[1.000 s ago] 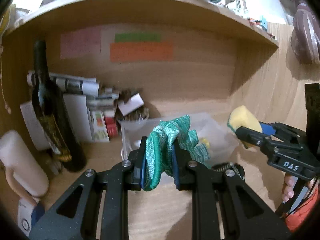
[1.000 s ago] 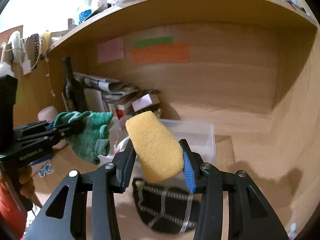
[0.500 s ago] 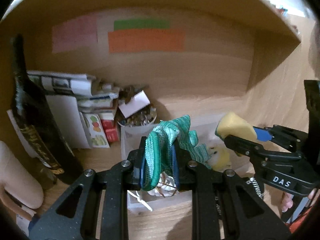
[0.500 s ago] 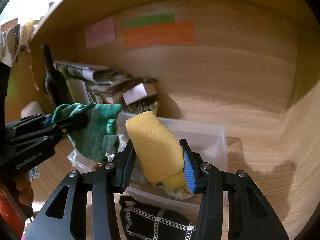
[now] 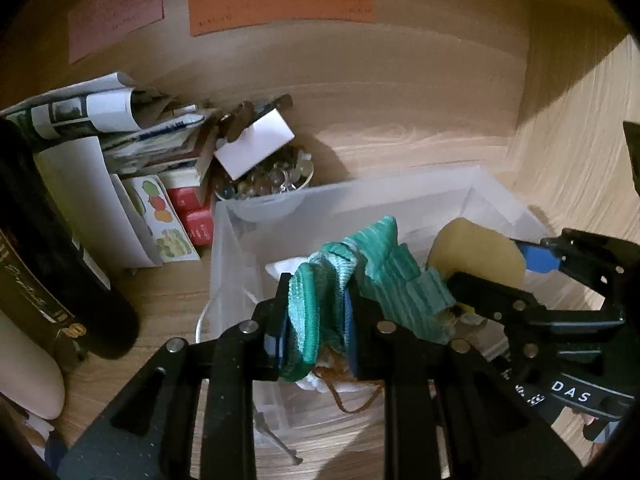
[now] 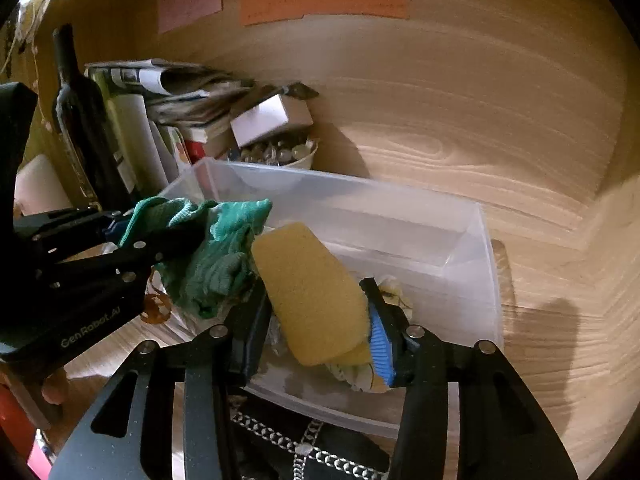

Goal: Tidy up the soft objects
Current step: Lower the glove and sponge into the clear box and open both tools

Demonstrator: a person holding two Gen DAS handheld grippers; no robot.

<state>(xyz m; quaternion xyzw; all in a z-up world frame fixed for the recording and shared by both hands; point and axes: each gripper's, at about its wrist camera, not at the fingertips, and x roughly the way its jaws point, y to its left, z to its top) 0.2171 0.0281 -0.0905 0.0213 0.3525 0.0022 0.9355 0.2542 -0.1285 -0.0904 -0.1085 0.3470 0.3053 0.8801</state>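
Green knit glove [image 5: 320, 312] sits pinched in our left gripper [image 5: 314, 320], hanging over the clear bin [image 5: 400, 188]. From the right wrist, our right gripper [image 6: 316, 320] clamps the yellow sponge [image 6: 312, 292] (long axis tilted up-left) directly above that bin's interior.

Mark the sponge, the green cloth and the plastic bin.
sponge [image 6: 316, 292], right wrist view, middle of its broad yellow face
green cloth [image 5: 308, 316], left wrist view, folded edge
plastic bin [image 6: 400, 224], right wrist view, far wall
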